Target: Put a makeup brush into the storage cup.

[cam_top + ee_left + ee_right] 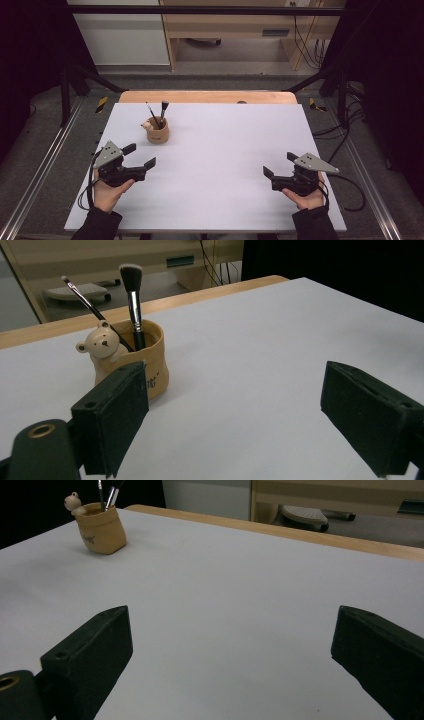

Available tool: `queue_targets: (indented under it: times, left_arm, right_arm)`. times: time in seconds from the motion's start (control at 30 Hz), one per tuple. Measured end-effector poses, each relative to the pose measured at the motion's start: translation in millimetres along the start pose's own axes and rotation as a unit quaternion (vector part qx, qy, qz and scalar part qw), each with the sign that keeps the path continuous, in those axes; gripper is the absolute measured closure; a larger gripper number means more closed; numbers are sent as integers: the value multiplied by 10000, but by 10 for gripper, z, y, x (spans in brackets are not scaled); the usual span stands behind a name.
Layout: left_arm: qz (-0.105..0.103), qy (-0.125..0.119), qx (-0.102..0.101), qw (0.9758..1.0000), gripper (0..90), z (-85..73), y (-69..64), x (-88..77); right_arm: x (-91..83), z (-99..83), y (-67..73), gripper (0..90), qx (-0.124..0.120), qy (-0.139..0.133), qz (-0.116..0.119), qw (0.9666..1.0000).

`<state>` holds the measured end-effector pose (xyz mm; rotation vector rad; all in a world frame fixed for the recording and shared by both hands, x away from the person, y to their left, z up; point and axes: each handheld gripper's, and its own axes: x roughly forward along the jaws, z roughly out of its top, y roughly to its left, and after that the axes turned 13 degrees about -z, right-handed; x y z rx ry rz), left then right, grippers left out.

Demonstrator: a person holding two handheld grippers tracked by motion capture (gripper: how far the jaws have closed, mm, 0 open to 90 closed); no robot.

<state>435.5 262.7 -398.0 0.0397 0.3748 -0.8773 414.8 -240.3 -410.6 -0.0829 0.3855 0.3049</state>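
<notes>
While both brushes stand bristle-up in the cup point(158, 133) at the far left of the surface point(225, 165), the left tool point(141, 156) sits just short of it, jaws wide and empty, probably lined up to reach for the cup or a brush. That cup's upright stance keeps the thick brush point(133, 302) and thin brush point(90, 310) easy to pinch. Well apart, the right tool point(276, 165) rests wide and idle.
</notes>
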Motion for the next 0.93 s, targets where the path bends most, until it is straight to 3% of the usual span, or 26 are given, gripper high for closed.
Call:
queue_targets:
  times: [0.3,0.53,0.93]
  left_arm:
    - [-14,-46,-45,10000,108,-110,-30,-75]
    - [63,51,-90,9999,108,-225,-15,-109]
    - [81,64,-171,9998,102,-269,-5,-135]
  right_arm:
    - [-3,-8,-12,38,2,4,-11,10000]
    - [-5,-18,-16,38,18,26,-18,10000]
    - [-9,-37,-28,38,26,39,-2,10000]
